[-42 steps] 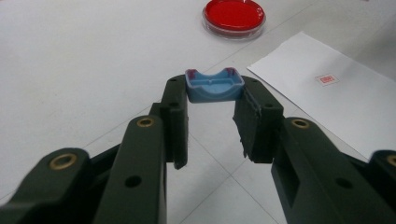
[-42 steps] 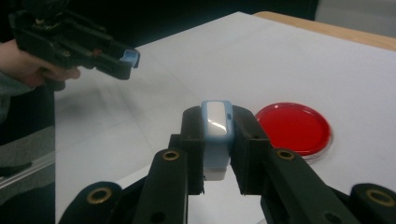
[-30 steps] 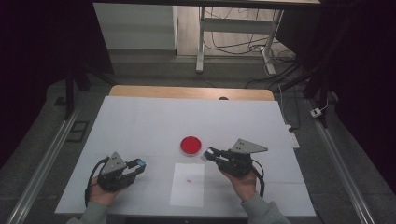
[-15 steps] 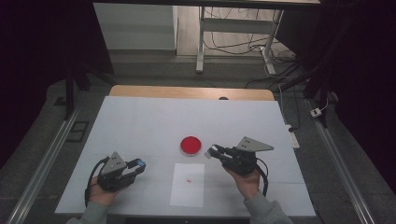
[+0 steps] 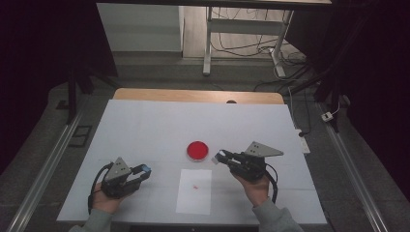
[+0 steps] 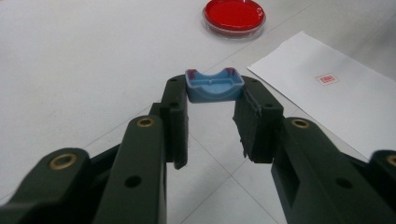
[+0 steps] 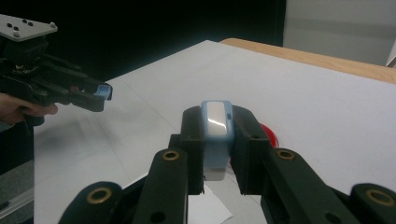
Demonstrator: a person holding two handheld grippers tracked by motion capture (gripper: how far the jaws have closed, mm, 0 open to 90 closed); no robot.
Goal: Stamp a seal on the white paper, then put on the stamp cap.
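On the white table [image 5: 145,130], at abt 7 o'clock in the high view, the left gripper [image 5: 143,170] is held low by a hand, jaws aimed toward 3 o'clock. Its jaws are clamped on a small blue cap [image 6: 214,85], hollow side up w/ reddish edges, pinched at the very tips as seen in the left gripper view. At approx 6 o'clock a white paper sheet [image 5: 194,191] is laid flat, w/ a tiny red mark [image 5: 195,185] printed near its middle. Just beyond the sheet, near table centre, a red petri dish [image 5: 197,150] is set on the surface, apart from both grippers. At abt 5 o'clock the right gripper [image 5: 221,156] is held w/ its tips aimed toward 9 o'clock, near the dish's right side. Its jaws are clenched on a light-blue & white stamp body [image 7: 215,135], gripped upright btwn the pads in the right gripper view. Whether the stamp body touches the dish can't be told.
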